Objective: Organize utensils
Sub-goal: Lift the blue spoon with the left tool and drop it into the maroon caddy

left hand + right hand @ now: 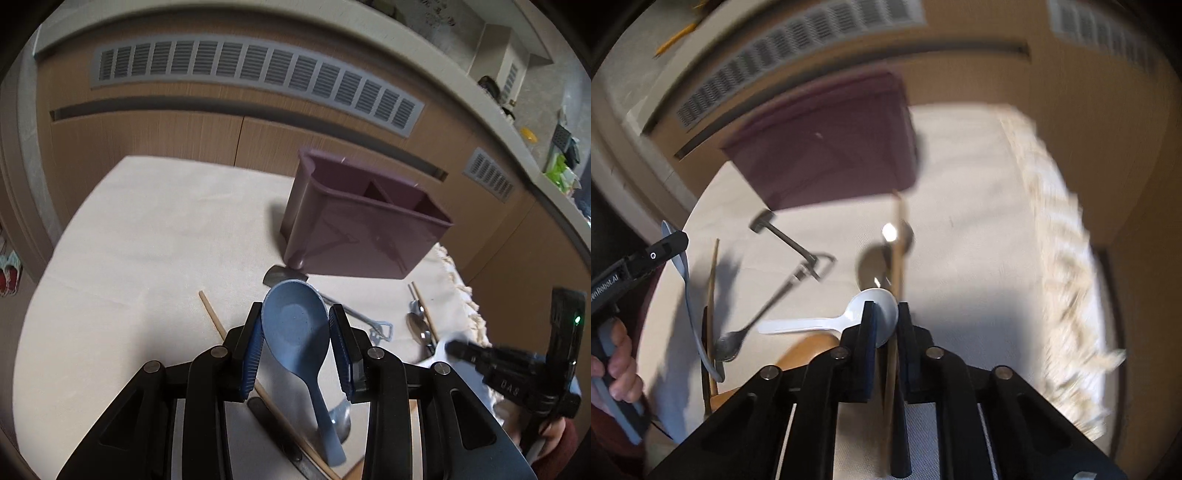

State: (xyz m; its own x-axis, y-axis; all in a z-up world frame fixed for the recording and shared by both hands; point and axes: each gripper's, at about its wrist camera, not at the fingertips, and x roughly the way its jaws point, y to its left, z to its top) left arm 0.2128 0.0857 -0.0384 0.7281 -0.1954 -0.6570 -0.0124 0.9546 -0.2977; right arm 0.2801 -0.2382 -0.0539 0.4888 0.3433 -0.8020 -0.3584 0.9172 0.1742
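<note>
My left gripper [295, 325] is shut on the bowl of a blue plastic spoon [295, 328], held above the table with its handle hanging down toward me. My right gripper [884, 314] is shut on the bowl of a white plastic spoon [820, 325], its handle sticking out left. The right gripper [491, 358] also shows at the right of the left wrist view. The purple divided utensil caddy [354, 229] stands on the beige tablecloth beyond both grippers; it shows blurred in the right wrist view [827, 147].
Wooden chopsticks [214, 317], metal spoons [419, 325], a metal peeler [798, 254] and a dark spatula [284, 275] lie on the cloth [147, 240]. The cloth's fringed edge [1067, 258] runs along the right. Wooden cabinets with vents [258, 74] stand behind.
</note>
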